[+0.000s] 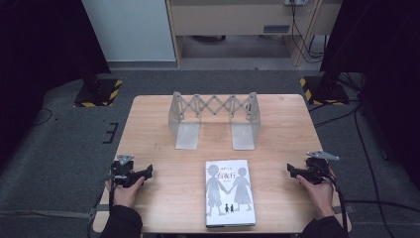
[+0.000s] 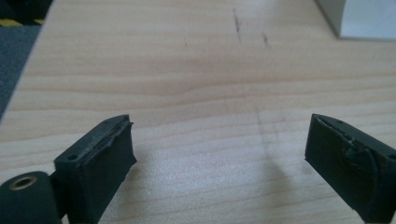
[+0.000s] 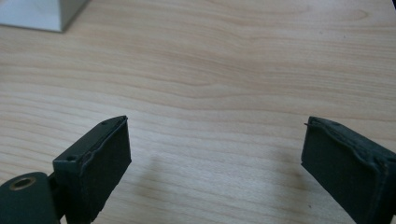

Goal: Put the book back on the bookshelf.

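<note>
Both grippers, left (image 1: 146,173) and right (image 1: 292,171), rest wide open, empty; book (image 1: 229,192) flat, probably untouched, near the expandable metal bookstand (image 1: 214,119).

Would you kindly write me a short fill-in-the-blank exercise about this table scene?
1. The book lies ____ on the table, cover up.
2. The metal expanding rack stands ____ the book, farther from the person.
3. The left gripper and the right gripper both have their jaws ____.

Missing words: flat; behind; open
</note>
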`<action>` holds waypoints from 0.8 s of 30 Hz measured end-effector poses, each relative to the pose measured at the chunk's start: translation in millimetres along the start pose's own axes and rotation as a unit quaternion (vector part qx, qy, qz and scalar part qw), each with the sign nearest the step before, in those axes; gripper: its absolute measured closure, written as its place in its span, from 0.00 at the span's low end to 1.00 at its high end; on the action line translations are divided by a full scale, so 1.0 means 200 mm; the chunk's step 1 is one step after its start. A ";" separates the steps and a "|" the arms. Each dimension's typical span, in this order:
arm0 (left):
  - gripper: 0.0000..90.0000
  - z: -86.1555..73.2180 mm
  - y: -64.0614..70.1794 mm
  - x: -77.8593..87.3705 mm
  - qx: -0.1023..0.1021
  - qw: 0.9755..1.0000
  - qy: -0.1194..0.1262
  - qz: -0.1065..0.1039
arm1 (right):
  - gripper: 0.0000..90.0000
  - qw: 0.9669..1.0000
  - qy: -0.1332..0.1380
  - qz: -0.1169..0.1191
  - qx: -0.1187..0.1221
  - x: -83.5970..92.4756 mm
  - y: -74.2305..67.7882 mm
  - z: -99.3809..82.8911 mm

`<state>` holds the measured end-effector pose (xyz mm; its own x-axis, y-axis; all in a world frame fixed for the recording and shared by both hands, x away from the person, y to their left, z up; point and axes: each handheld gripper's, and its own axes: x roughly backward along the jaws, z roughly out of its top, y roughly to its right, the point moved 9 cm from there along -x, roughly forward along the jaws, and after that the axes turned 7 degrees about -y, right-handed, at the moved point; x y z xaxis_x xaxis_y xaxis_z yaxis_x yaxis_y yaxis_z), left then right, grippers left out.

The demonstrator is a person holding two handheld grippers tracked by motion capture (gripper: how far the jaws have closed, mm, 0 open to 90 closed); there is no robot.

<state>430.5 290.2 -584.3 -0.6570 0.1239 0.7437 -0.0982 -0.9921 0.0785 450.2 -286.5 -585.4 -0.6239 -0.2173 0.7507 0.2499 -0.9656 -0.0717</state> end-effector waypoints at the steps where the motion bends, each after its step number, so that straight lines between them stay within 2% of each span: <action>1: 0.10 0.01 0.01 0.02 0.004 1.000 0.010 -0.005 | 0.10 1.000 0.000 0.000 0.000 0.00 0.00 0.00; 4: 0.13 0.04 0.05 0.06 0.010 0.999 0.033 -0.015 | 0.12 1.000 0.005 0.009 -0.001 0.03 -0.03 0.01; 7: 0.16 0.06 0.10 0.09 0.005 0.999 0.045 -0.022 | 0.17 1.000 0.017 0.011 0.017 0.05 -0.05 0.02; 9: 0.16 0.06 0.13 0.10 0.000 0.999 0.047 -0.027 | 0.21 0.999 0.024 0.002 0.033 0.06 -0.06 0.02; 10: 0.17 0.07 0.16 0.10 -0.003 0.998 0.047 -0.035 | 0.25 0.999 0.019 -0.001 0.044 0.07 -0.08 0.02; 14: 0.19 0.07 0.20 0.11 -0.010 0.998 0.047 -0.047 | 0.29 0.998 0.037 -0.002 0.054 0.09 -0.10 0.04; 16: 0.19 0.07 0.24 0.12 -0.023 0.997 0.050 -0.054 | 0.32 0.998 0.039 0.023 0.052 0.11 -0.15 0.05; 20: 0.20 0.06 0.28 0.12 -0.030 0.996 0.049 -0.064 | 0.32 0.997 0.038 0.030 0.053 0.12 -0.17 0.05; 21: 0.20 0.06 0.29 0.12 -0.035 0.996 0.050 -0.066 | 0.32 0.997 0.038 0.041 0.055 0.12 -0.19 0.05; 24: 0.21 0.07 0.32 0.13 -0.039 0.995 0.056 -0.072 | 0.29 0.997 0.032 0.049 0.050 0.12 -0.21 0.04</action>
<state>417.0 230.0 -551.4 -0.7103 0.2705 0.6499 -0.2524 -0.9597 0.1235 430.9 -250.7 -559.2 -0.6372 -0.3221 0.7002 0.3835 -0.9205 -0.0745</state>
